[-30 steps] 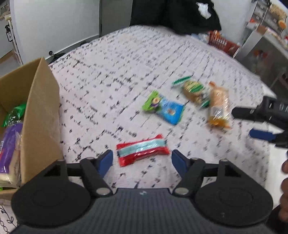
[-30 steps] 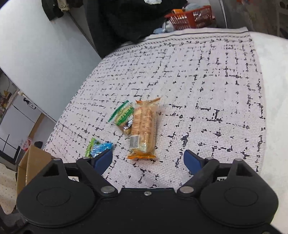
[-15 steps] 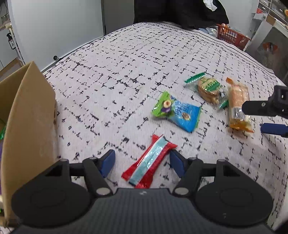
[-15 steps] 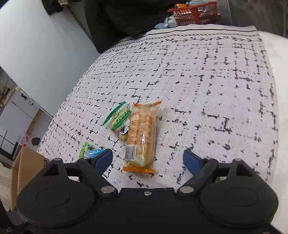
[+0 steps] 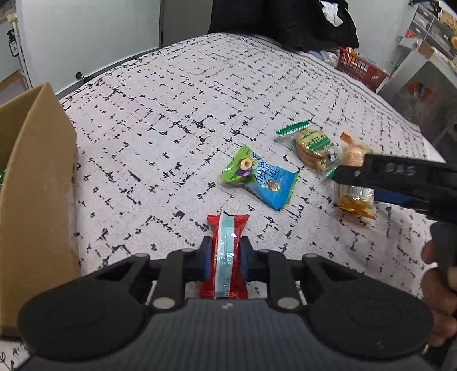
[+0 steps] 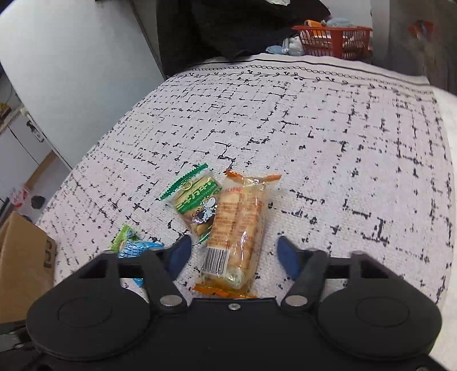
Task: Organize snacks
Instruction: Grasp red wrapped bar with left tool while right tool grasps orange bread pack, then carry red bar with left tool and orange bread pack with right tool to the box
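**Both tongs at the snacks**

While the left tongs (image 5: 224,256) have just clamped shut on the red wafer pack (image 5: 227,254) above the patterned bed (image 5: 171,120), the right tongs (image 6: 234,254), half-open and closing, straddle the orange biscuit pack (image 6: 240,225). Close beside it lie a green cracker pack (image 6: 197,199) and a blue-green packet (image 5: 260,179); a cardboard box (image 5: 34,199) stands left.

I see a white bedspread (image 5: 177,120) crossed with broken black lines, edged at its far end by a thin looped border and a plain dark stripe. Beyond that edge a heap of black cloth (image 6: 228,28) hangs down, with a scrap of white fabric (image 5: 331,11) lying on it. An orange-red plastic basket (image 6: 334,42) stands just past the far edge, something pale blue beside it. On my left rises a plain white wall (image 6: 71,57). Off to the right stand grey metal shelves (image 5: 428,34); what they hold is too blurred to tell.
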`<state>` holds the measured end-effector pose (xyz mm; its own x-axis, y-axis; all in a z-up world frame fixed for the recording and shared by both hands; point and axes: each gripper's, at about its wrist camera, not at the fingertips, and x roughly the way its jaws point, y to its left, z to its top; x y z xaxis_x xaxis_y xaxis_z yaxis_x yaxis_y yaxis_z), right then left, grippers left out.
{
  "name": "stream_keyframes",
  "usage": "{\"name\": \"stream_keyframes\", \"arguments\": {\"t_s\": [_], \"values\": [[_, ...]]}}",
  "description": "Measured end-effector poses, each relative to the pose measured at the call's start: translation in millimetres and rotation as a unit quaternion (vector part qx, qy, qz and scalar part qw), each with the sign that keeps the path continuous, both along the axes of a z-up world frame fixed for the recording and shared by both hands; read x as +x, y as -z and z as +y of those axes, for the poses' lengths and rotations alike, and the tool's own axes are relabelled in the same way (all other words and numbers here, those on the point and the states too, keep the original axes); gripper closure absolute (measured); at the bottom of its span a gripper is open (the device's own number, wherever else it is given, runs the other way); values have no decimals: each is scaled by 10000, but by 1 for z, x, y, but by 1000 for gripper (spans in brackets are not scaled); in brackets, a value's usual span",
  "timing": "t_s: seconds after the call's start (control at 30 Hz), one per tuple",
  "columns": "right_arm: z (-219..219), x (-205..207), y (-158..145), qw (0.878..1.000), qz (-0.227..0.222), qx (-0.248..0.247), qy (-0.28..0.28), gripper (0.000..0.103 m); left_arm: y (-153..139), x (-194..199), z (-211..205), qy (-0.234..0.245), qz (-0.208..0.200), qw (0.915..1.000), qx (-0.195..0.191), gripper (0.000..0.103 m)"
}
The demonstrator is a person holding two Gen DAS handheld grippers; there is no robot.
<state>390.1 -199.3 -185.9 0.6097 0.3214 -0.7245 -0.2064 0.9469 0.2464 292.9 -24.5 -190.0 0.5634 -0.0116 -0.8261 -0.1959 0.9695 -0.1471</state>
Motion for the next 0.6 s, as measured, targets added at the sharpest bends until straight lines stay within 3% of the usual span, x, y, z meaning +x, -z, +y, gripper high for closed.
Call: {"name": "stream_keyframes", "arguments": {"t_s": [0.03,0.2,0.6], "values": [[2,-1,0,9999,-16,-96,-40,66,-3,-2,1,-15,-39,10000,-23,84],[4,-16,-9,9996,-43,-176,-208,67,-24,-13,7,-52,-256,9995,-159,84],[21,-71,-55,9987,-226,378,-241,67,-75,-46,33,-138,-814,9960,-351,84]]}}
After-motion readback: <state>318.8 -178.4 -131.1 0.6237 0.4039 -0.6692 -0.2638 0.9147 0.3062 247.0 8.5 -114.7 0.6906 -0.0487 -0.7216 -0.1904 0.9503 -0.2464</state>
